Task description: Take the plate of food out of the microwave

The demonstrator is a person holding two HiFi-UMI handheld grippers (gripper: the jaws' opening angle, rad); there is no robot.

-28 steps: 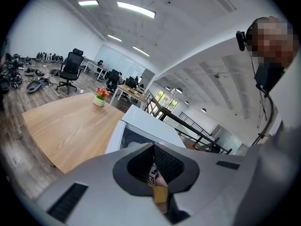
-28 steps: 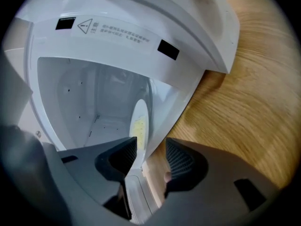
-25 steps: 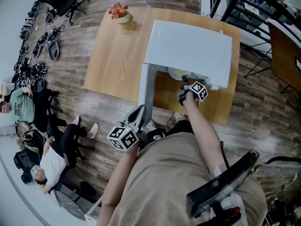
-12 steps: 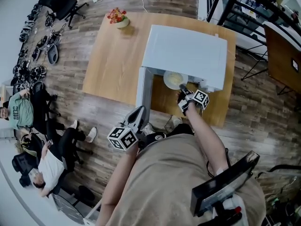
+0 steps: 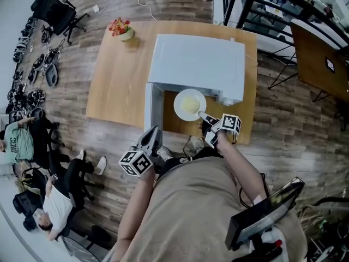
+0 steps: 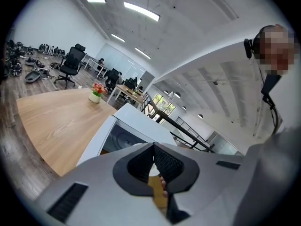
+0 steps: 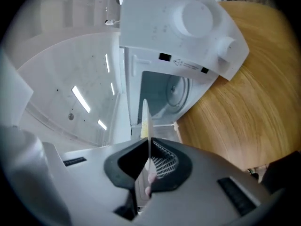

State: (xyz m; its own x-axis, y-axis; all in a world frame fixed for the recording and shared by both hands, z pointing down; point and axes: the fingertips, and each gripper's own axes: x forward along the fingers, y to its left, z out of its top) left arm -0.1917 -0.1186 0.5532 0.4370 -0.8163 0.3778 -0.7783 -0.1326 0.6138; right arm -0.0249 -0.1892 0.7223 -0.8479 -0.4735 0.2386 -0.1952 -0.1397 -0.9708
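Step in hand: drawing the plate out.

- Right gripper (image 5: 203,115) is clenched on the near rim of the white plate (image 5: 190,104). In the right gripper view the plate (image 7: 145,119) runs edge-on between the two pads, which press on it from either side.
- The plate carries a pale yellow heap of food. Seen from the head view, it sits just in front of the mouth of the microwave (image 5: 197,64), over the strip of table (image 5: 117,86) before it. I judge it out of the cavity or very nearly so. Whether it rests on anything I cannot tell; it looks carried by the rim alone.
- The microwave door (image 5: 153,103) stands swung open at the left of the opening.
- Left gripper (image 5: 154,133) hangs near the person's body, short of the table edge and well apart from the plate. Its jaws are pressed together with nothing between them.
- A small pot of flowers (image 5: 121,29) sits at the far corner, out of the way.

Judgement: the task is nearly done. The next move calls for bringing the plate fully clear of the opening and keeping it level, since a one-sided hold on the rim lets the far edge droop and the food slide. Then lower it onto bare table beside or before the microwave, and let go only once it sits flat.
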